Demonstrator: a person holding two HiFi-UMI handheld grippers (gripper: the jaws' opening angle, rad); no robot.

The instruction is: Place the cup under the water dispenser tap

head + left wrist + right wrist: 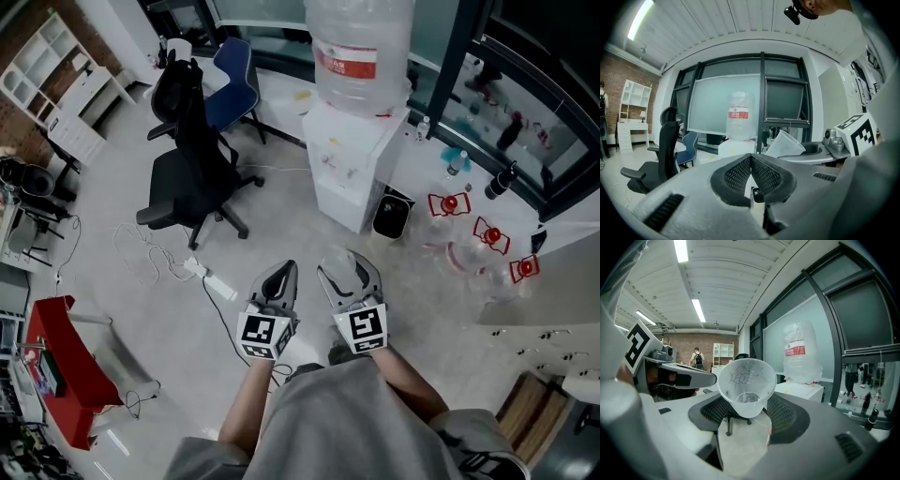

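Note:
A clear plastic cup (pixel 746 385) lies on its side between the pads of my right gripper (pixel 747 404), its mouth facing the camera. In the head view the right gripper (pixel 349 267) carries the cup (pixel 345 265) over the floor, short of the white water dispenser (pixel 354 164) with its big clear bottle (pixel 361 47). My left gripper (pixel 284 272) hangs beside it, on the left. In its own view the left gripper (pixel 751 158) is shut with nothing in it. The dispenser (pixel 733 148) stands ahead, and the cup (pixel 785 143) shows at right.
A black office chair (pixel 192 178) and a blue chair (pixel 234 84) stand left of the dispenser. A black bin (pixel 392 214) sits at its right. Cables and a power strip (pixel 214 283) lie on the floor. Clear bottles with red caps (pixel 469 234) lie at right. A red table (pixel 56 366) is at lower left.

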